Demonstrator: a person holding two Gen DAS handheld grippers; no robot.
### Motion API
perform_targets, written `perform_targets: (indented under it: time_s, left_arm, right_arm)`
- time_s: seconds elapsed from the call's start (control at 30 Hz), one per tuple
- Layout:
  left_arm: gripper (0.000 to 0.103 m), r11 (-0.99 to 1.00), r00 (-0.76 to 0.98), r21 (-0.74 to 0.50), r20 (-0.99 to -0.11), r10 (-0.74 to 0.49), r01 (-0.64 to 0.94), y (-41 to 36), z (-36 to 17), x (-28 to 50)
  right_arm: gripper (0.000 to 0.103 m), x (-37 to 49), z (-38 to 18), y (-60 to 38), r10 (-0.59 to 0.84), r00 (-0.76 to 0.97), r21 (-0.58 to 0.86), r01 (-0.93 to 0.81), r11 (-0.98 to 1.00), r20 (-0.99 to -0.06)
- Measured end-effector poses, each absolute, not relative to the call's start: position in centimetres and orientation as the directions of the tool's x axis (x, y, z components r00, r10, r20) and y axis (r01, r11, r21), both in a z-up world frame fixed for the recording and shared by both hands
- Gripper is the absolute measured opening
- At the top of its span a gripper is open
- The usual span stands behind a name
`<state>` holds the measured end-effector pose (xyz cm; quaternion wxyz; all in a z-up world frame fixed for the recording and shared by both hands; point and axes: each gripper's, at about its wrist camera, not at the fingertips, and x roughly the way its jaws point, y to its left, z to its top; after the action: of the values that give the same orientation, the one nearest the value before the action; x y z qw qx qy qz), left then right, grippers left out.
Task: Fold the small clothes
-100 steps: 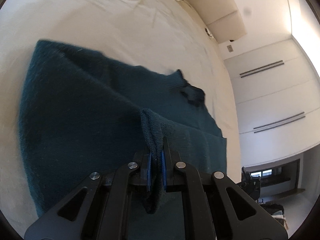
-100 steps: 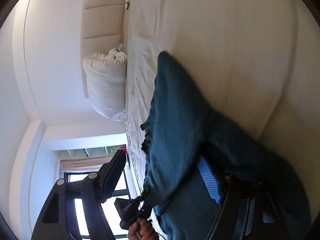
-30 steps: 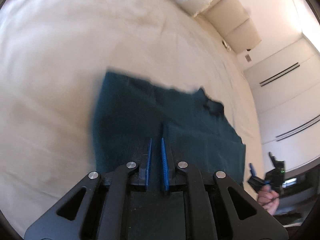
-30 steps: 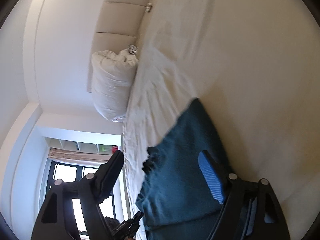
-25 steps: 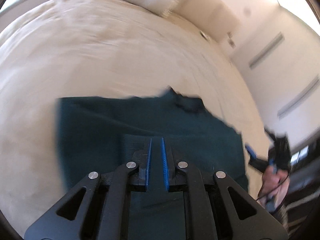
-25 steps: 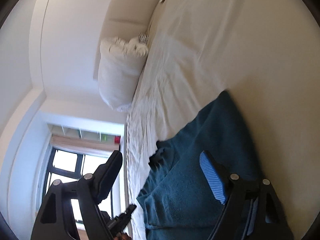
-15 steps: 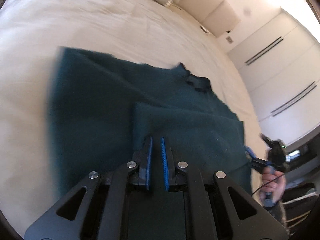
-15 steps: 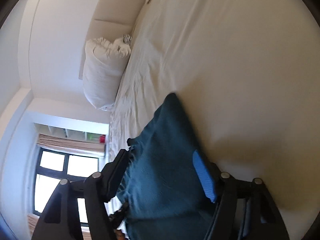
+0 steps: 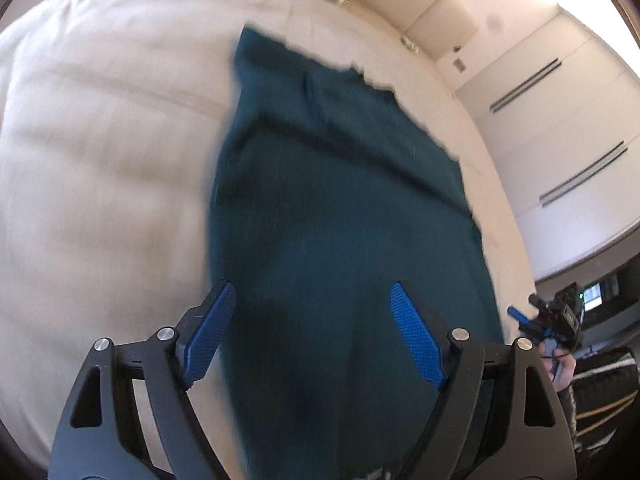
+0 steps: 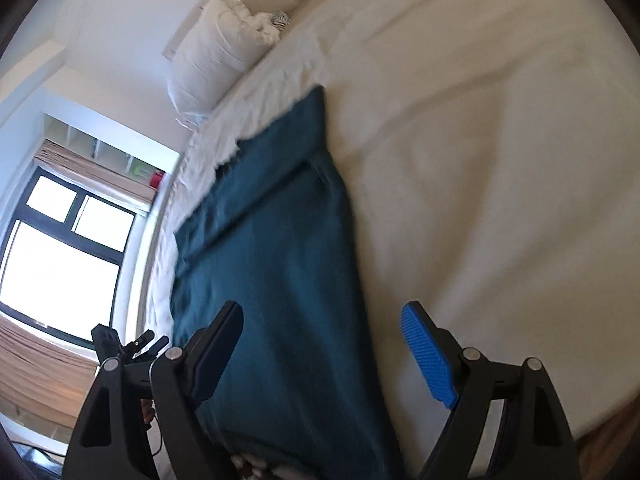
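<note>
A dark teal garment (image 9: 340, 216) lies flat on the white bed (image 9: 100, 140), filling the centre of the left wrist view. The left gripper (image 9: 312, 328) is released, its jaws spread wide above the cloth. The right gripper (image 10: 324, 344) is also released, over the garment's right edge. A white pillow (image 10: 216, 56) sits at upper left.

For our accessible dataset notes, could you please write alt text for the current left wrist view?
A dark teal garment lies spread on a cream bed, with the open left gripper above its near end, holding nothing. The right gripper shows small at the far right edge.
</note>
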<state>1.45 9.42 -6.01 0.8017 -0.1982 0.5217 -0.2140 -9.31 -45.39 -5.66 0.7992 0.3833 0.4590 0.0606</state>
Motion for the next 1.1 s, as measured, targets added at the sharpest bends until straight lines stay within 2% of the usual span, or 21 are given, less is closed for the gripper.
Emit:
perform_targets:
  time_s: [0.2,0.47,0.83,0.93,0.97,1.03,1.1]
  left_arm:
    - [0.080,0.826,0.329,-0.557,-0.765,-0.553,0.094,10.9,-7.2,-3.5]
    - [0.080,0.820,0.277,-0.564,-0.777,-0.565,0.093,11.3,-8.2,-7.9]
    - [0.080,0.803,0.215,-0.590,-0.777,-0.592,0.081,12.0,-9.9,-10.2]
    - [0.079,0.784,0.214,-0.616,-0.758,-0.616,0.075,11.2,-10.4,-9.3]
    - [0.077,0.773,0.211,-0.630,-0.748,-0.629,0.075,11.0,-10.6,-9.2]
    - [0.063,0.761,0.194,-0.644,-0.739,-0.645,0.075,10.7,-11.0,-9.0]
    - [0.057,0.738,0.170,-0.672,-0.721,-0.672,0.069,10.3,-11.6,-8.8]
  right_arm:
    - [0.078,-14.4,-8.0,-45.1,0.503,0.500,0.685,0.293,0.667,-0.705]
    - [0.067,-16.3,-9.8,-43.1,0.567,0.408,0.691,0.292,0.661,-0.716]
    - [0.065,-16.1,-10.0,-42.0,0.592,0.384,0.701,0.286,0.653,-0.708]
    - [0.061,-16.2,-10.2,-42.2,0.600,0.387,0.709,0.284,0.645,-0.700]
    - [0.060,-16.2,-10.3,-42.2,0.601,0.386,0.710,0.285,0.644,-0.700]
    - [0.057,-16.2,-10.5,-42.3,0.606,0.387,0.715,0.285,0.638,-0.695]
    - [0.056,-16.2,-10.5,-42.4,0.606,0.385,0.715,0.287,0.638,-0.696]
